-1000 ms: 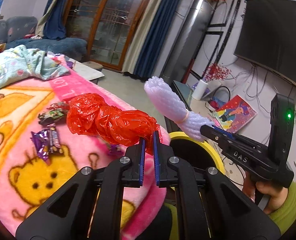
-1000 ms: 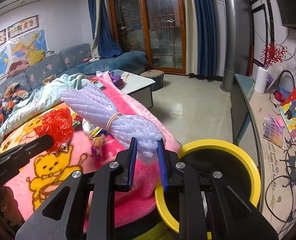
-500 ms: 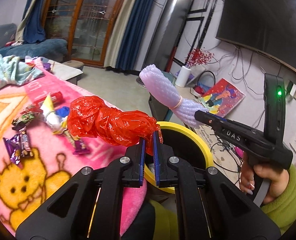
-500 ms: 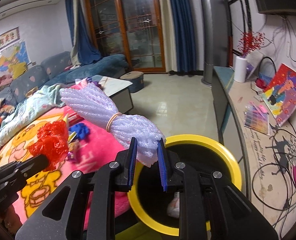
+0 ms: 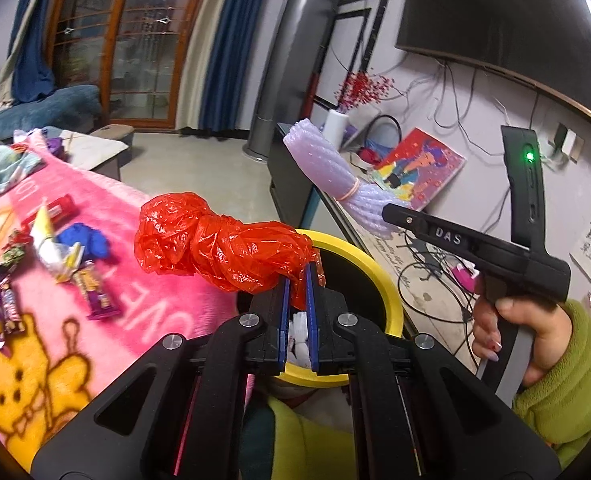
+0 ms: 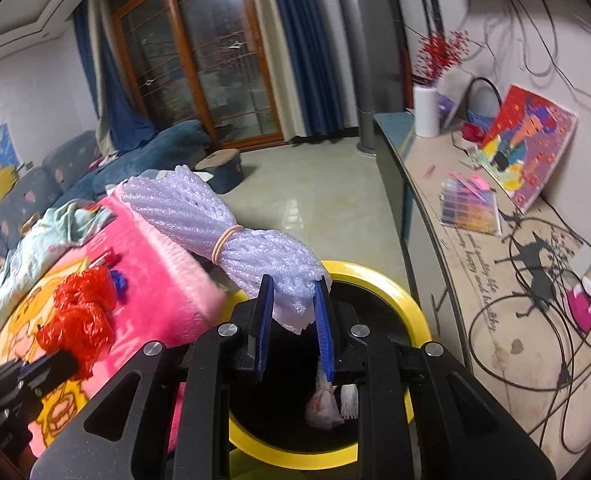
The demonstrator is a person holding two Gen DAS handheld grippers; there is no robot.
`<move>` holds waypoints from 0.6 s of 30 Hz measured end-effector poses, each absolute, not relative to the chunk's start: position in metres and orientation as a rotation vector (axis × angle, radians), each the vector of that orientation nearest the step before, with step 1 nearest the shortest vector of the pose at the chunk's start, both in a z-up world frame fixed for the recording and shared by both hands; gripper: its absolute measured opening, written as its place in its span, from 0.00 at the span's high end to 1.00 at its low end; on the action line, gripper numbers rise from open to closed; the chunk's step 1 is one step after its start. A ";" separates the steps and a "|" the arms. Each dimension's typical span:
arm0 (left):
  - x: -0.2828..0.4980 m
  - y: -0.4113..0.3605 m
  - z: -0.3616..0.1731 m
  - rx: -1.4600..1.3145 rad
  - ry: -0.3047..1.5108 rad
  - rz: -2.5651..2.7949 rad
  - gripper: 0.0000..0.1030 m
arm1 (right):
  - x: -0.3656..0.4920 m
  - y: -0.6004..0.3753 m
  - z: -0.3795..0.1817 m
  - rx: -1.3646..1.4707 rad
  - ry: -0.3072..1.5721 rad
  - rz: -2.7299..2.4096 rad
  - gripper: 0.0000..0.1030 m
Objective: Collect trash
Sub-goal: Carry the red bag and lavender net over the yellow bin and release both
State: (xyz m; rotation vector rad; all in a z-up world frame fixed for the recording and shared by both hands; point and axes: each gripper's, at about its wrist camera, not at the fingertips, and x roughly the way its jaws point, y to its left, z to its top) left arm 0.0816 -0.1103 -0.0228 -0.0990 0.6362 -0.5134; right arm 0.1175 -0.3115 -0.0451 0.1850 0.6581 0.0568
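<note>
My left gripper [image 5: 297, 280] is shut on a crumpled red plastic bag [image 5: 219, 246] and holds it over the near rim of the yellow-rimmed black trash bin [image 5: 379, 272]. My right gripper [image 6: 294, 300] is shut on a pale purple foam net bundle [image 6: 223, 220] tied with a rubber band, held above the same bin [image 6: 407, 308]. The right gripper and the bundle [image 5: 335, 178] show in the left wrist view too, and the red bag [image 6: 81, 316] shows in the right wrist view. White trash [image 6: 327, 400] lies inside the bin.
Several candy wrappers [image 5: 95, 292], a blue scrap [image 5: 83, 240] and a white wrapper [image 5: 49, 246] lie on the pink bear blanket [image 5: 143, 320] to the left. A low TV cabinet [image 6: 475, 248] with cables and a painting runs along the right wall.
Both grippers have swung right from over the blanket to above the bin, each still holding its item. The bin is now right under the fingers.
</note>
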 end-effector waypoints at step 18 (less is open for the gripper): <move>0.096 -0.176 -0.051 0.019 0.717 -0.662 0.96 | 0.129 -0.369 -0.082 0.343 0.763 -0.065 0.81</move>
